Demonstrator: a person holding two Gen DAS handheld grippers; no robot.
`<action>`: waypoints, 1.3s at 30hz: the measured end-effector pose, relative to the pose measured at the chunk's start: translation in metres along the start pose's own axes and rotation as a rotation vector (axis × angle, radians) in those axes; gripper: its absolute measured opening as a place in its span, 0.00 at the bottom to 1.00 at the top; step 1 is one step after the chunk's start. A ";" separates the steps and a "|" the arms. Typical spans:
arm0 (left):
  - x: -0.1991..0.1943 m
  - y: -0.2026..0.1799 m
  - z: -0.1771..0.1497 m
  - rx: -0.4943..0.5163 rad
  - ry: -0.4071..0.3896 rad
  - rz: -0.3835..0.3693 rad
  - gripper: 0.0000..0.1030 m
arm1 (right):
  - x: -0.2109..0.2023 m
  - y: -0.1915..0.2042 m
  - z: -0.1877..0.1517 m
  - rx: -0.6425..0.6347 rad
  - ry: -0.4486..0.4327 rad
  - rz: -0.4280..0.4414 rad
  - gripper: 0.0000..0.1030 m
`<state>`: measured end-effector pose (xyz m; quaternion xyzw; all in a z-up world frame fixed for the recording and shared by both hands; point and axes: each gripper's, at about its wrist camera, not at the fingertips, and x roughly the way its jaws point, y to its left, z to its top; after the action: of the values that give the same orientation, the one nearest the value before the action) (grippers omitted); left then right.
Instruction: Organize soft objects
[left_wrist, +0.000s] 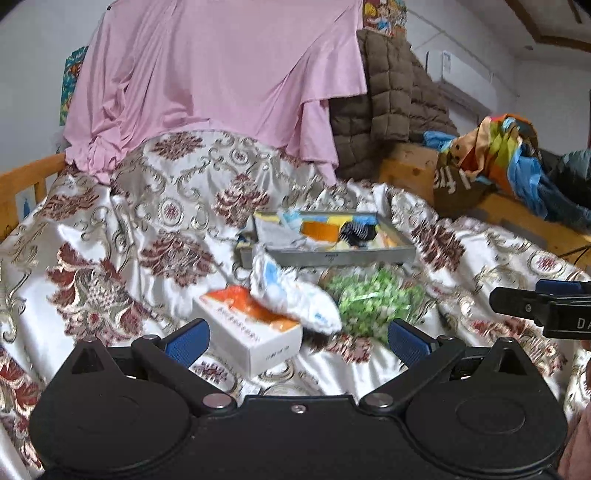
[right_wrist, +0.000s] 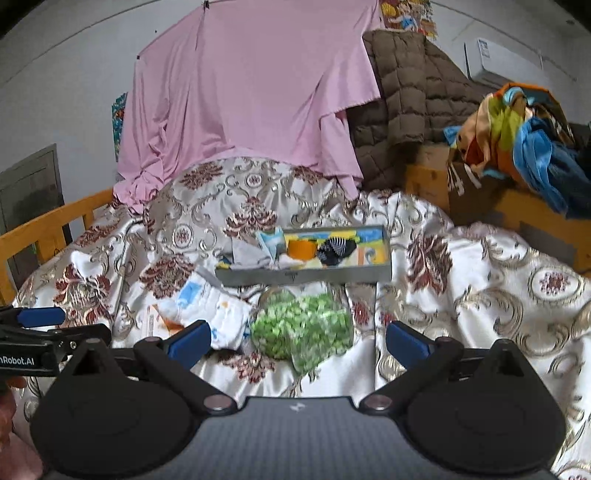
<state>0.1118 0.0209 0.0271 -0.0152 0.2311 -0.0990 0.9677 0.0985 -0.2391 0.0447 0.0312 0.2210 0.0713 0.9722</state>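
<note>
A grey tray (left_wrist: 334, 257) (right_wrist: 306, 276) sits on the patterned bedspread and holds an orange piece (left_wrist: 320, 230) (right_wrist: 301, 248), a black-and-white striped soft item (left_wrist: 356, 232) (right_wrist: 336, 249) and pale cloths. In front of it lie a white and blue soft pack (left_wrist: 295, 291) (right_wrist: 212, 314), a green speckled bag (left_wrist: 373, 301) (right_wrist: 303, 328) and a white and orange box (left_wrist: 251, 328). My left gripper (left_wrist: 297, 338) is open and empty, just short of the box and pack. My right gripper (right_wrist: 297, 338) is open and empty, just short of the green bag.
A pink cloth (left_wrist: 218, 74) (right_wrist: 251, 88) hangs behind the bed. A brown quilted jacket (left_wrist: 388, 99) and colourful clothes (left_wrist: 506, 155) pile on a wooden frame (left_wrist: 517, 214) at right. A wooden rail (right_wrist: 48, 229) runs along the left.
</note>
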 end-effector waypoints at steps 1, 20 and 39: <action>0.001 0.001 -0.003 0.001 0.014 0.005 0.99 | 0.002 0.001 -0.003 -0.001 0.011 0.000 1.00; 0.010 -0.002 -0.016 0.014 0.088 0.060 0.99 | 0.026 0.002 -0.037 0.005 0.129 0.034 1.00; 0.028 0.026 -0.002 -0.139 0.089 0.152 0.99 | 0.048 0.014 -0.043 0.028 0.165 0.199 1.00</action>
<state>0.1404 0.0404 0.0110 -0.0601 0.2806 -0.0097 0.9579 0.1211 -0.2170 -0.0129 0.0607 0.2969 0.1668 0.9383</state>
